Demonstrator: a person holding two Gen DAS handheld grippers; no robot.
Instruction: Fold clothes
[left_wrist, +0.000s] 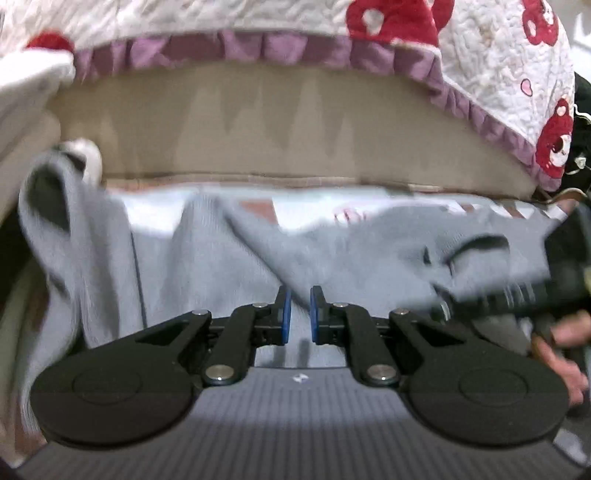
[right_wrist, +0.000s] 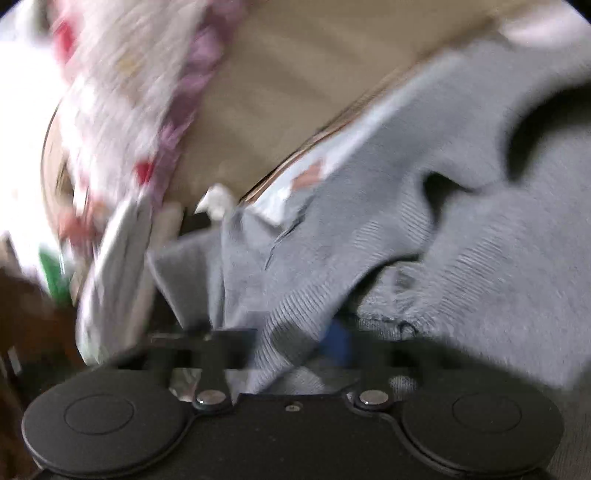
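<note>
My left gripper (left_wrist: 298, 314) hovers, pads slightly apart, over the grey sweater (left_wrist: 207, 266); my right gripper (right_wrist: 295, 347) clamps its knit fold.

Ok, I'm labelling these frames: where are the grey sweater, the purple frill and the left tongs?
grey sweater (left_wrist: 192, 266): left wrist view, flat knit body.
purple frill (left_wrist: 280, 48): left wrist view, blanket's ruffled edge.
left tongs (left_wrist: 298, 315): left wrist view, gap between blue pads.

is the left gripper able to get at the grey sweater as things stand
Probably yes: the left gripper sits right over the grey sweater, fingers slightly apart, with nothing between them and the knit. The right gripper seems to grip it already.
</note>
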